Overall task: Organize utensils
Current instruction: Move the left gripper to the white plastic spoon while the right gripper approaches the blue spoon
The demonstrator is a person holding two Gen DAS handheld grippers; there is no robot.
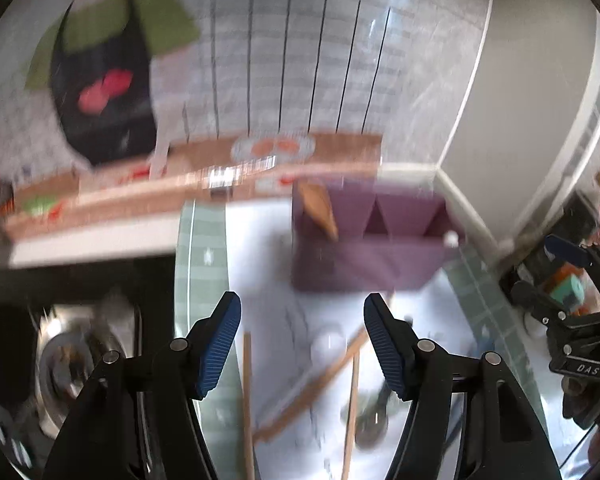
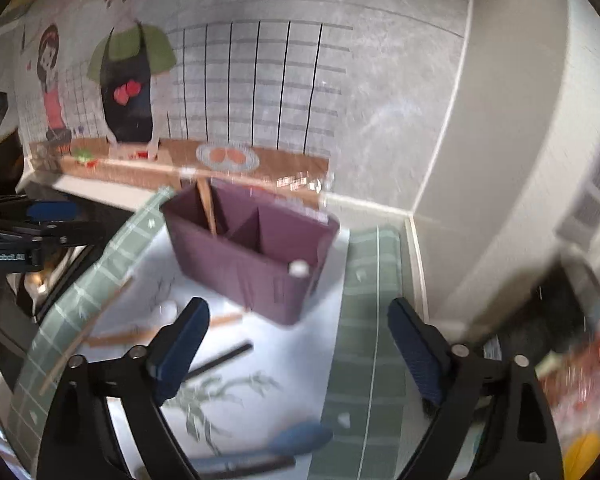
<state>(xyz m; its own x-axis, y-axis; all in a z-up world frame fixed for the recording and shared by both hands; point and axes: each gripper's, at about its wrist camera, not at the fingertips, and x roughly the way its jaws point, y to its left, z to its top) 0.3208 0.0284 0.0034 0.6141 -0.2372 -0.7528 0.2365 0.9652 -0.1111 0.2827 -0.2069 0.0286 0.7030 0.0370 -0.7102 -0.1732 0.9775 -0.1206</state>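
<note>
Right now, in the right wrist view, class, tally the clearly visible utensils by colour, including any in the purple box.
Wooden: 3 (upright utensil in the purple box, thin stick and flat piece on the mat)
Black: 1 (black stick)
Blue: 1 (blue spoon)
Total: 5; blurred shapes left out.

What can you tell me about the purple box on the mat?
The purple box is an open-topped organizer, matte, with inner dividers forming compartments. It stands upright on the pale mat near the wall. One wooden utensil leans in its left end compartment; the other compartments look empty. A small white knob sits at its right end. Neither gripper touches it.
</note>
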